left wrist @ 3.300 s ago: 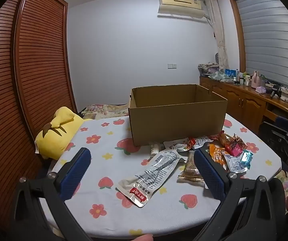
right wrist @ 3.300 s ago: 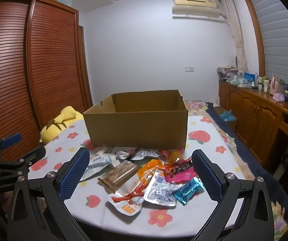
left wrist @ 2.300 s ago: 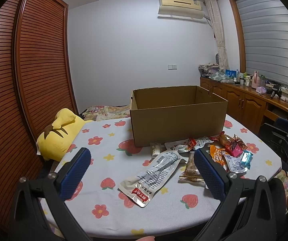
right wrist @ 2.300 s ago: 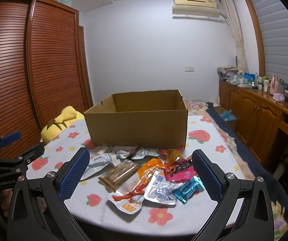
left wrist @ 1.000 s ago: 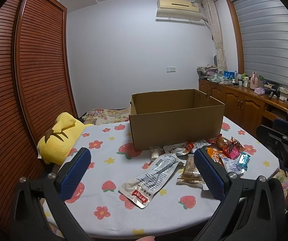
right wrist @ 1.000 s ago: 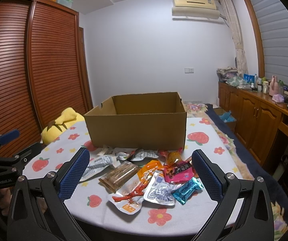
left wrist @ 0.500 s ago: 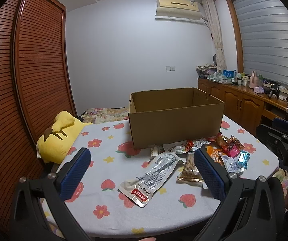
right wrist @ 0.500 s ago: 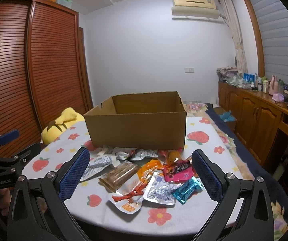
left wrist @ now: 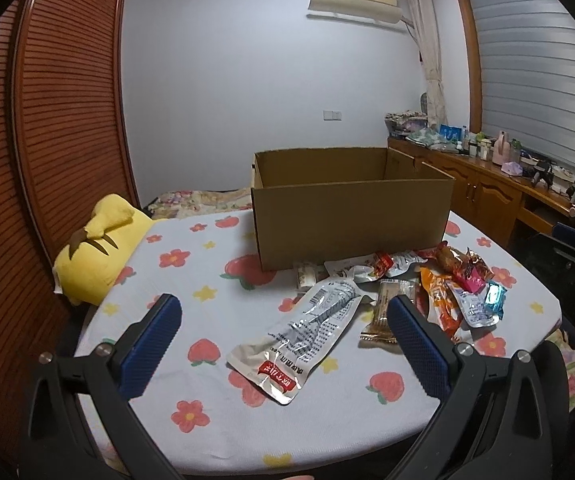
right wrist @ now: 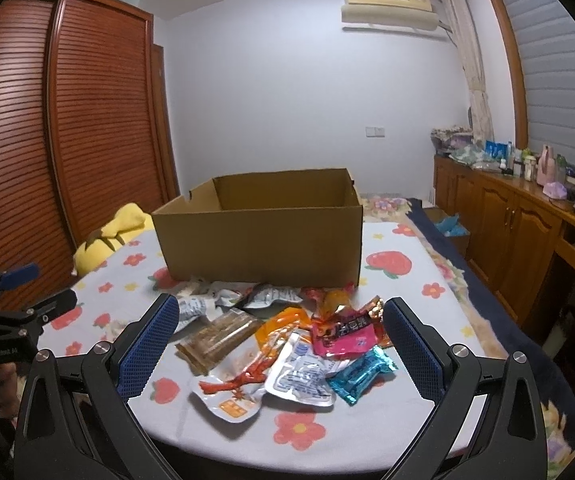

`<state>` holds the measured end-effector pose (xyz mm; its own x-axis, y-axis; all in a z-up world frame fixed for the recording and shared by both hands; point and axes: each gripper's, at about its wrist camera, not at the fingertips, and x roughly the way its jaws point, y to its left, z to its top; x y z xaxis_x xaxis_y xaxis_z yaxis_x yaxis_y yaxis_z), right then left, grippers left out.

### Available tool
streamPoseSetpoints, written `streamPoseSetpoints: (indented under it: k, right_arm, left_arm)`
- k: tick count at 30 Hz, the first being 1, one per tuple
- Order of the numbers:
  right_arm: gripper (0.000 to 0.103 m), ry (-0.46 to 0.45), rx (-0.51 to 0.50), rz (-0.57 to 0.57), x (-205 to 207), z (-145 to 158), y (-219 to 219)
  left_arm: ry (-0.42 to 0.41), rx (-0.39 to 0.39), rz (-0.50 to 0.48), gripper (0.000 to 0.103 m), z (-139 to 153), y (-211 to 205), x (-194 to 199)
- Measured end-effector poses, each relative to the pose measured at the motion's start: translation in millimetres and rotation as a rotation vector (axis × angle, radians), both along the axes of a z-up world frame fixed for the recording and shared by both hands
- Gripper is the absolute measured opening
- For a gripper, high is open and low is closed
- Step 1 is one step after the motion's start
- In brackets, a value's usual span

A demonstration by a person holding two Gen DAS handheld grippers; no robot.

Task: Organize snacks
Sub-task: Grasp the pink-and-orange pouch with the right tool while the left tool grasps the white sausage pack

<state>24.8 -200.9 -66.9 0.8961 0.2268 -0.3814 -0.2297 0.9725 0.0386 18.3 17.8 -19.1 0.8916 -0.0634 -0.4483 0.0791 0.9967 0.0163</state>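
Left wrist: silver pouch [left wrist: 304, 332], red label illegible.

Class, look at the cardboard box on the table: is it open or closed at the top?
Open. The cardboard box shows no lid or flaps over it, and its inner walls are visible. Its floor is hidden, so contents cannot be told.

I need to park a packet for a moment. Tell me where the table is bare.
Bare cloth lies left of the box, between the yellow pillow and the long silver packet, and along the near edge. In the right view, a strip right of the box is free. In front of the box the snack pile crowds it.
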Motion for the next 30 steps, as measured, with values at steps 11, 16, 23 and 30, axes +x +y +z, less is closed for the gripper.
streamPoseSetpoints:
  k: [11, 16, 23, 30]
  right_arm:
    - [0.103, 0.057, -0.019, 0.013, 22.8, -13.3, -25.9]
    - [0.100, 0.114, -0.043, 0.032, 38.5, -22.2, -34.3]
    - [0.091, 0.191, -0.071, 0.082, 61.2, -33.9, -36.8]
    - [0.076, 0.267, -0.099, 0.144, 96.4, -38.5, -28.2]
  left_arm:
    - [0.067, 0.013, -0.053, 0.103, -17.9, 8.8, 33.3]
    - [0.124, 0.016, -0.086, 0.102, -30.8, 9.2, 48.2]
    - [0.204, 0.032, -0.142, 0.096, -49.2, 4.8, 68.9]
    - [0.268, 0.043, -0.217, 0.093, -54.1, -3.0, 90.0]
